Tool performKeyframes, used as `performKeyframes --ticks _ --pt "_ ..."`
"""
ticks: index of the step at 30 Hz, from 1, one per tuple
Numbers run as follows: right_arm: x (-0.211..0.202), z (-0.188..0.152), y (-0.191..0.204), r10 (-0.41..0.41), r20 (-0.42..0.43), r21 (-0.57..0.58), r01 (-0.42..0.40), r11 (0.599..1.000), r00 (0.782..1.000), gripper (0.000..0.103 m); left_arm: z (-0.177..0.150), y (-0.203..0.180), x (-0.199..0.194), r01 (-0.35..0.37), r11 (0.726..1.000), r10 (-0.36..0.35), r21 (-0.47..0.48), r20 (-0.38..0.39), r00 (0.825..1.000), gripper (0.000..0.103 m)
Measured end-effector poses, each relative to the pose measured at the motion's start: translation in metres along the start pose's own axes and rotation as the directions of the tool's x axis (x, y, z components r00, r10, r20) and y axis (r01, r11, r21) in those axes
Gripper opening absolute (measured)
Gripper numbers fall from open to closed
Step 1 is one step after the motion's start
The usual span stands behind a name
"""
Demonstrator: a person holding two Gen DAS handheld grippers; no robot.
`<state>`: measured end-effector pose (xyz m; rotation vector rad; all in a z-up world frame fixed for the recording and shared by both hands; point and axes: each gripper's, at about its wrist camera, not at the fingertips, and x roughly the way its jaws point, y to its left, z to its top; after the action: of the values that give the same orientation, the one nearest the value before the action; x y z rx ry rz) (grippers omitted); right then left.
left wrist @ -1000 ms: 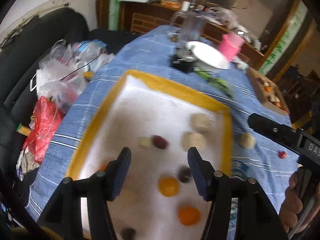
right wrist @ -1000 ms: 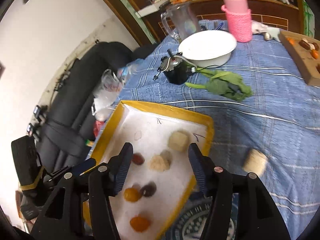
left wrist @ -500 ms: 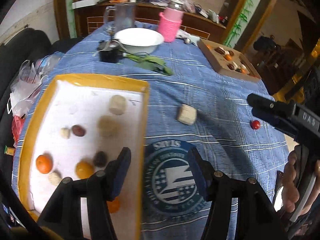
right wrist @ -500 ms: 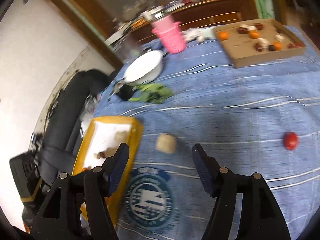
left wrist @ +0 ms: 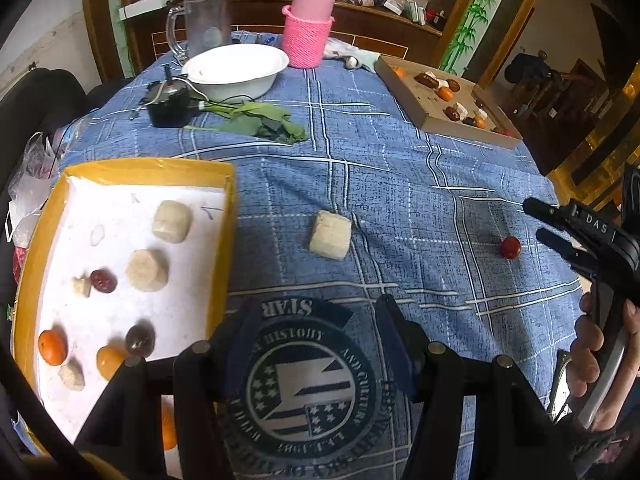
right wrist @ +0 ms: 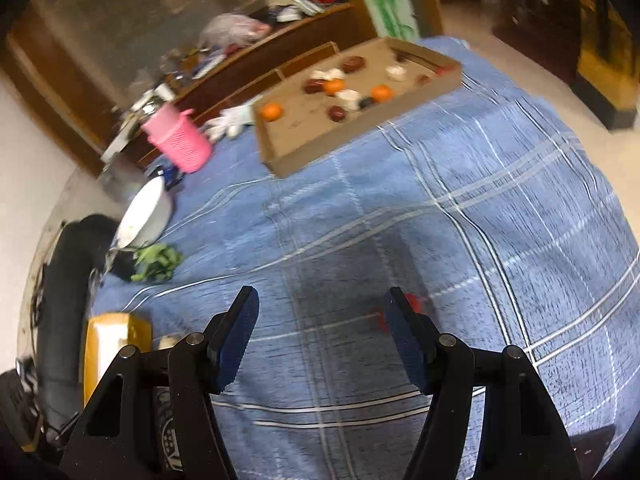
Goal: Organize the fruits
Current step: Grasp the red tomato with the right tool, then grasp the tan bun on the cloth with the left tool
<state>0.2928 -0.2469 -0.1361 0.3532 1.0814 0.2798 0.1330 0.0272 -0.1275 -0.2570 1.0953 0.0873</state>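
- The counter (left wrist: 400,168) wears a blue plaid cloth with a round dark emblem (left wrist: 308,380); a white bowl (left wrist: 236,68), glass mug (left wrist: 204,24), pink knitted flask (left wrist: 308,36) and green leaves (left wrist: 256,120) crowd its far end.
- Yellow-rimmed tray (left wrist: 230,216), left: pale cubes, dark fruits and oranges lie inside, its near corner hidden behind the left gripper (left wrist: 312,340).
- Cardboard box (right wrist: 320,140), far right, holds oranges, dark fruits and white pieces.
- Right gripper (right wrist: 320,336): fingers wide apart, empty.
- Left gripper's fingers parted, empty.
- Pale cube (left wrist: 330,234) sits loose mid-cloth.
- Red fruit (left wrist: 511,247), blurred in the right view, lies beside the right finger.
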Motion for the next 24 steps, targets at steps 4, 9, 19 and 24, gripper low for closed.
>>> performKeyframes --ticks 4,9,19,24 --pt "0.012 -0.001 -0.024 -0.043 -0.032 0.077 0.045 0.996 0.999 0.063 0.009 -0.003 0.011 -0.004 1.0 0.004 0.001 -0.01 1.0 0.062" --pt "0.025 -0.002 -0.043 -0.033 -0.072 0.152 0.044 0.987 0.997 0.053 0.022 -0.005 0.021 -0.007 1.0 0.007 0.001 -0.018 1.0 0.062" --pt "0.035 -0.009 -0.039 -0.052 -0.124 0.142 0.069 0.987 0.991 0.03 0.035 -0.005 0.044 -0.024 1.0 0.024 -0.004 -0.046 0.999 0.062" --pt "0.033 -0.011 -0.035 -0.04 -0.118 0.129 0.055 0.99 0.992 0.029 0.041 -0.005 0.059 -0.041 0.999 0.04 -0.007 -0.065 0.997 0.062"
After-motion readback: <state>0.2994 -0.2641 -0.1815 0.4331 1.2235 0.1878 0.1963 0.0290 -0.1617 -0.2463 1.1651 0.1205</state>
